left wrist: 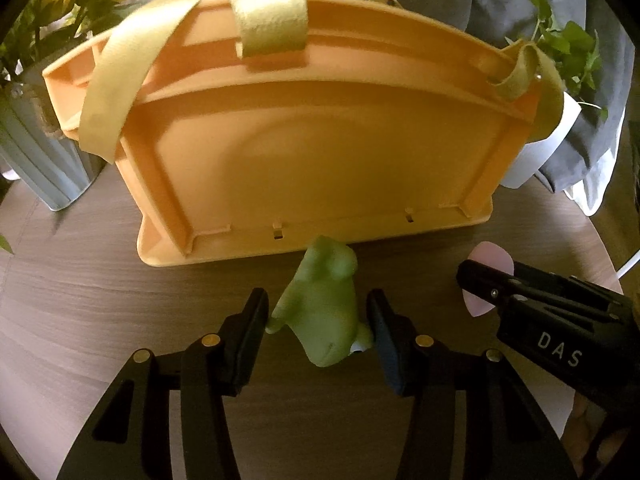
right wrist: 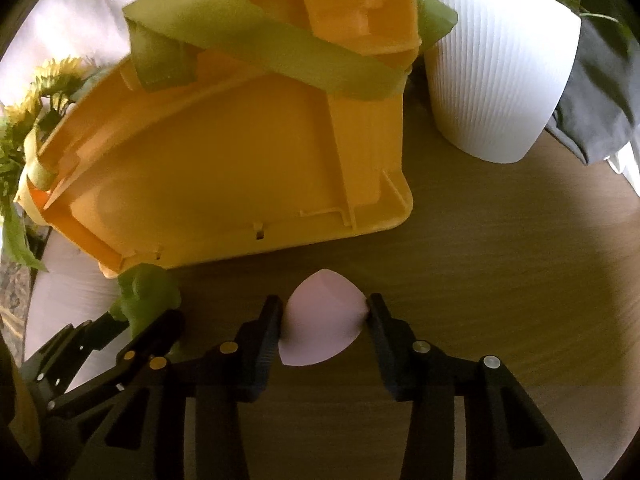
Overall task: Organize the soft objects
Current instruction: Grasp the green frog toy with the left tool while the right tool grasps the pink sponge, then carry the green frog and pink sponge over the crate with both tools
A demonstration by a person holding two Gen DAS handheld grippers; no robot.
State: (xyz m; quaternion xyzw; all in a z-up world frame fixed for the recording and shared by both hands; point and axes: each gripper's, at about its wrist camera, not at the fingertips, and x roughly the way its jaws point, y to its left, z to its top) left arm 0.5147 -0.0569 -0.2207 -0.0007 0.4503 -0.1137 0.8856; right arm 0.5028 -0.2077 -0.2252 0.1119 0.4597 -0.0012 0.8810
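Green soft rubber frog toy (left wrist: pixel 320 312) sits pinched in left gripper (left wrist: pixel 318 328); pink rounded foam sponge (right wrist: pixel 320 322) squeezed by right gripper (right wrist: pixel 324 320) (both on table); orange plastic basket (right wrist: pixel 240 152) lies straight ahead.

The only lettering that can be read is "DAS", in pale capitals on the black body of the right claw (left wrist: pixel 486 276), seen from the left wrist view where that claw reaches in from the right edge. The letters run slanted along the casing. The same claw's body in the right wrist view shows no lettering, though the dim lower edge there may be hiding some.
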